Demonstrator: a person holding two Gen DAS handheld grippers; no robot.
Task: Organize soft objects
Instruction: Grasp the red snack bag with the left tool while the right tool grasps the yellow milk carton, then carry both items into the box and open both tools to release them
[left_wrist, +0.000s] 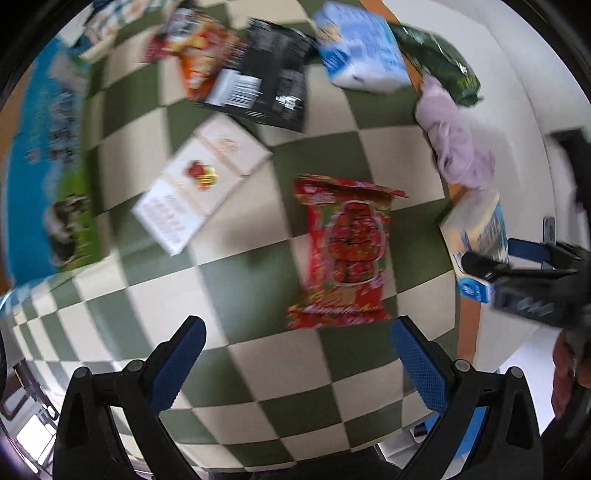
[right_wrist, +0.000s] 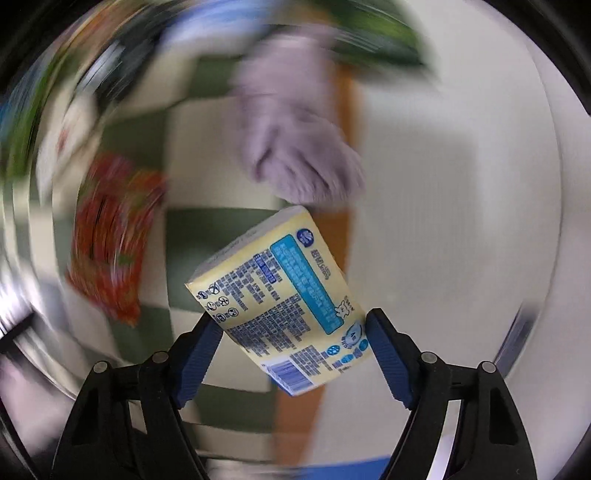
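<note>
My right gripper (right_wrist: 291, 325) is shut on a pale yellow tissue pack (right_wrist: 280, 295) with blue print and holds it above the table edge. The same pack (left_wrist: 480, 236) and right gripper (left_wrist: 517, 269) show at the right of the left wrist view. My left gripper (left_wrist: 297, 328) is open and empty above the green-and-white checkered cloth (left_wrist: 236, 280), just in front of a red snack bag (left_wrist: 345, 251). A lilac cloth (left_wrist: 454, 140) lies at the cloth's right edge; it also shows blurred in the right wrist view (right_wrist: 295, 147).
On the cloth lie a white flat box (left_wrist: 203, 177), a black pouch (left_wrist: 266, 88), an orange-red bag (left_wrist: 199, 48), a blue-white tissue pack (left_wrist: 362, 48), a dark green bag (left_wrist: 439, 62) and a large blue-green pack (left_wrist: 48, 166). White floor (left_wrist: 517, 110) lies beyond the table.
</note>
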